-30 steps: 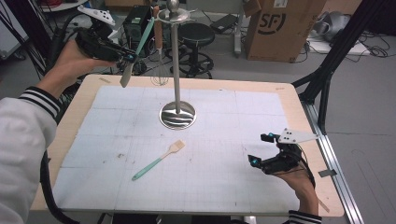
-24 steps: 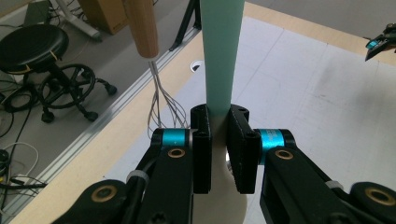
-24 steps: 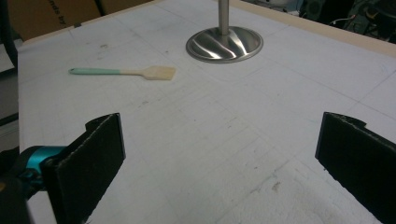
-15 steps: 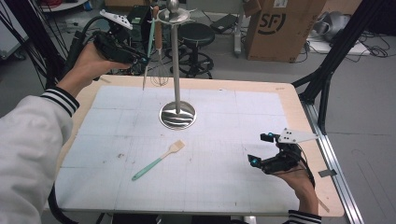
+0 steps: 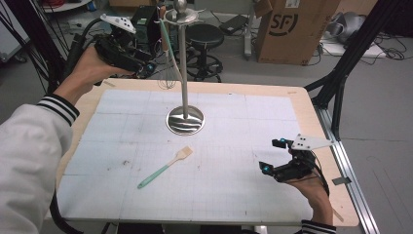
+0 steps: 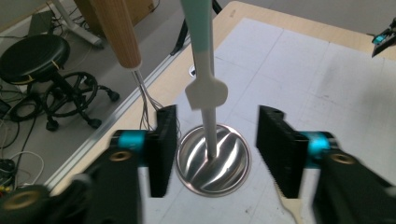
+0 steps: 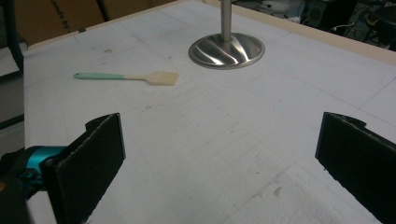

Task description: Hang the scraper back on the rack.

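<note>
My left claw [image 5: 148,66] is up at 11 o'clock off the desk's [image 5: 302,102] far edge, level with the top of the utensil stand [image 5: 184,73]. Its jaws have just been opening and now sit about half wide, pads off everything. In the left gripper view the mint-handled spatula [image 6: 204,70] hangs between the jaws but touches neither, blade down, in front of the stand's pole. Just to its left in that view hangs a wooden-handled whisk [image 6: 122,37], wires below the handle. In the high view both utensils dangle from the stand's top disc, on its left side, whisk wires [image 5: 166,80] hanging off the far edge of the desk.

Stand's round steel base [image 5: 185,120] sits at 12 o'clock from desk centre, on the white gridded mat [image 5: 234,161].

At about 7 o'clock from that base, well apart, a second spatula [image 5: 164,166] lies flat on the mat, mint handle toward me, pale blade toward the base.

Right claw [image 5: 272,156] at 4 o'clock, near the desk's right edge, hand resting low. Jaws wide, nothing in them; right gripper view shows bare mat between the pads [image 7: 93,158].
</note>
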`<state>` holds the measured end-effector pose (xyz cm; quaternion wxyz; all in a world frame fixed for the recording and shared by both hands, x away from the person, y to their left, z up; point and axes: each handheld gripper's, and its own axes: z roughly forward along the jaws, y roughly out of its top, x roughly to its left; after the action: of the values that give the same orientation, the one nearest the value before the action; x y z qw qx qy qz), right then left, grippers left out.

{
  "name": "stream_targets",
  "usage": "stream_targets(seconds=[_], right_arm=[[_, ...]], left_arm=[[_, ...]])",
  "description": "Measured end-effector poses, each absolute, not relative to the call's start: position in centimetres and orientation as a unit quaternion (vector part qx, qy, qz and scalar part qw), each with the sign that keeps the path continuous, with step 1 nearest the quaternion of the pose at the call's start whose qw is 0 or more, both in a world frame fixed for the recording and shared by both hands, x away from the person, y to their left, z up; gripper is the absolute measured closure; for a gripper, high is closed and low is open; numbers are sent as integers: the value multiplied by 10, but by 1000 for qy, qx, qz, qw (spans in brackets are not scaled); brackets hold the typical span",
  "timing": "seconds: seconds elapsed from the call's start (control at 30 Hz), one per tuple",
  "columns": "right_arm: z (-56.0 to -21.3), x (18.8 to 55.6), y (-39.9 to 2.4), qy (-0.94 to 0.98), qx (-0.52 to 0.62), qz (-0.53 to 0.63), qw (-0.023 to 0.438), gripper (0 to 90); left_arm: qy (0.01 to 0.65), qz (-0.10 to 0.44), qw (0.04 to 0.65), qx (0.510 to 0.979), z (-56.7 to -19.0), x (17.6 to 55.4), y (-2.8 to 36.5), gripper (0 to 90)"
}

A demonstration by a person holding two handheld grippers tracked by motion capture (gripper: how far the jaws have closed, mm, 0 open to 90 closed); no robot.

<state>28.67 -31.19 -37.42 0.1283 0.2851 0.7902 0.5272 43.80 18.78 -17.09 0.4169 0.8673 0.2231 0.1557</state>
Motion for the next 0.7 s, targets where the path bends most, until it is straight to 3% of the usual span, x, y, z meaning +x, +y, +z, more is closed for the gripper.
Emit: stream_targets(seconds=[0.13, 0.2, 0.27, 0.7], right_arm=[[-372, 286, -312, 790, 283, 528, 133, 1], [-371, 286, -311, 790, 282, 529, 132, 1], [-371, 285, -311, 789, 283, 529, 131, 1], [-368, 283, -314, 785, 282, 534, 138, 1]], left_arm=[[209, 173, 418, 867, -178, 422, 187, 208], [202, 165, 421, 869, -181, 416, 188, 147], [206, 152, 422, 870, -184, 412, 189, 24], [170, 128, 429, 878, -181, 384, 205, 17]])
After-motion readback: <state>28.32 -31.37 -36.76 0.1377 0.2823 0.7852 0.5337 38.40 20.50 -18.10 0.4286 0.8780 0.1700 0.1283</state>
